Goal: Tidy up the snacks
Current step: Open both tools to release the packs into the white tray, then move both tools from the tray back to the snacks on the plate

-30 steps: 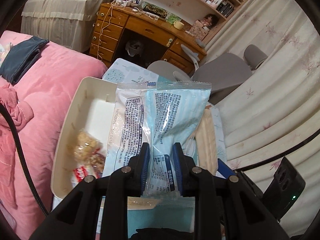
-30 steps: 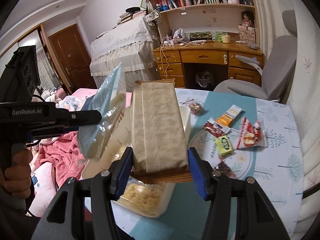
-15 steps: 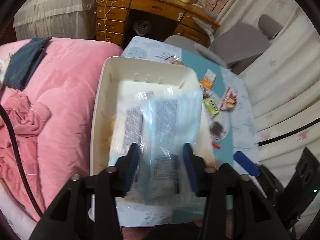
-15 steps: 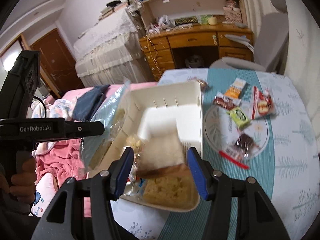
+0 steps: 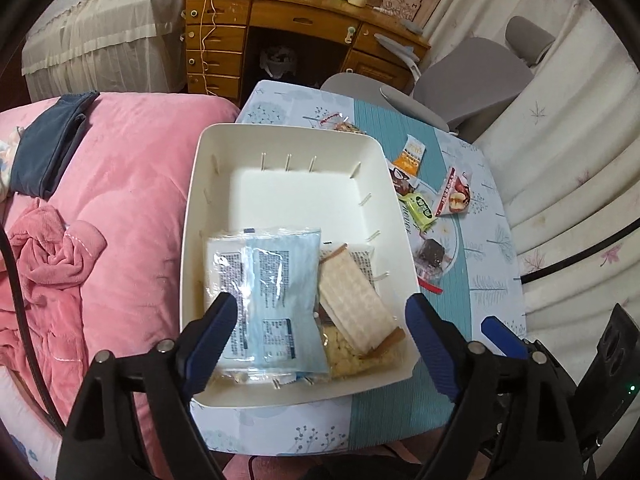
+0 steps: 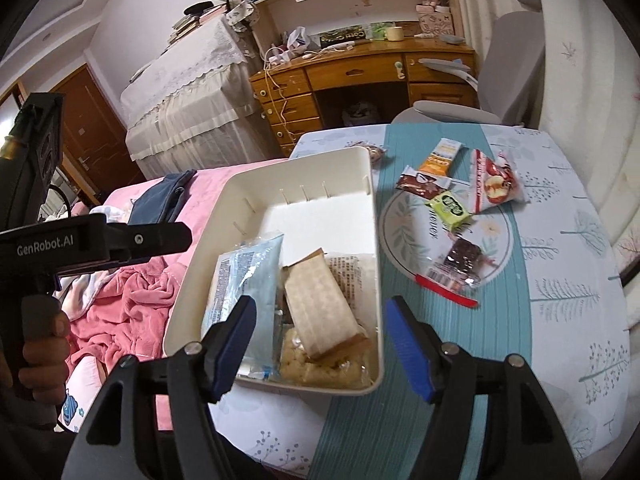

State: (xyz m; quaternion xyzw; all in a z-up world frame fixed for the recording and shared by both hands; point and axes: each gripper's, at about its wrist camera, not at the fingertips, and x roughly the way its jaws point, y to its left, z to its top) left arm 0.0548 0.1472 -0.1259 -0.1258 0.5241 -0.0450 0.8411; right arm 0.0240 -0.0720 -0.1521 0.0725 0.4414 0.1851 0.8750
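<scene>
Cream plastic bin is the landmark: loose wrappers, like the green sachet, lie to its right, nearer the right gripper. Both it and the left gripper have just been spreading, nothing pinched; blue packet rests inside.

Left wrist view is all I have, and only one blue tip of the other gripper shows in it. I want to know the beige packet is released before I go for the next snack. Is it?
Observer: Yes. The right gripper is open. Its fingers have just been opening, and nothing is pressed between them.
Operator: Where is the packet relative to it?
Observer: The beige packet lies loose in the bin, beyond the gap and tilted on the other snacks.
Operator: Are the fingers inside the bin?
Observer: In the right wrist view one overlaps the blue packet, the other the tablecloth outside the wall.
</scene>
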